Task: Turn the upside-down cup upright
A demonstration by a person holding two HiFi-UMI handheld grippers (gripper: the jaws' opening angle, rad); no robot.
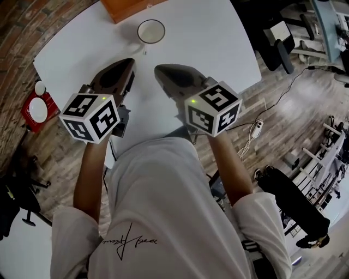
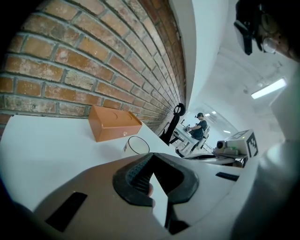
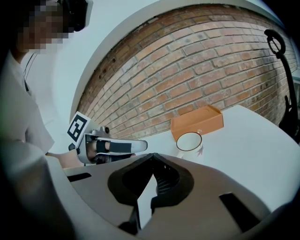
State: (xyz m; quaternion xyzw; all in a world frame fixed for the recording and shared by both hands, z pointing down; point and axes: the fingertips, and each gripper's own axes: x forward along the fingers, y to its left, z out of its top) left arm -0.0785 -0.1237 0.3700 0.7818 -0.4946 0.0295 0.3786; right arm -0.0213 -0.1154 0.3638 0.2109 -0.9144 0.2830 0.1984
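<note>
A white cup with a dark rim [image 1: 151, 31] stands on the white table [image 1: 218, 49] with its open mouth facing up, near the far edge. It shows in the left gripper view [image 2: 136, 145] and in the right gripper view [image 3: 189, 141], beyond the jaws in both. My left gripper [image 1: 131, 62] and right gripper [image 1: 158, 70] hover side by side over the table's near part, well short of the cup. Both are shut with nothing between the jaws, as seen at the left gripper [image 2: 152, 157] and the right gripper [image 3: 152, 157].
An orange box [image 1: 128, 6] lies just behind the cup against the brick wall [image 2: 93, 56]. The table's right edge drops to a wooden floor with cables [image 1: 253, 131] and chairs. A red tray with white dishes [image 1: 38, 109] sits on the floor at left.
</note>
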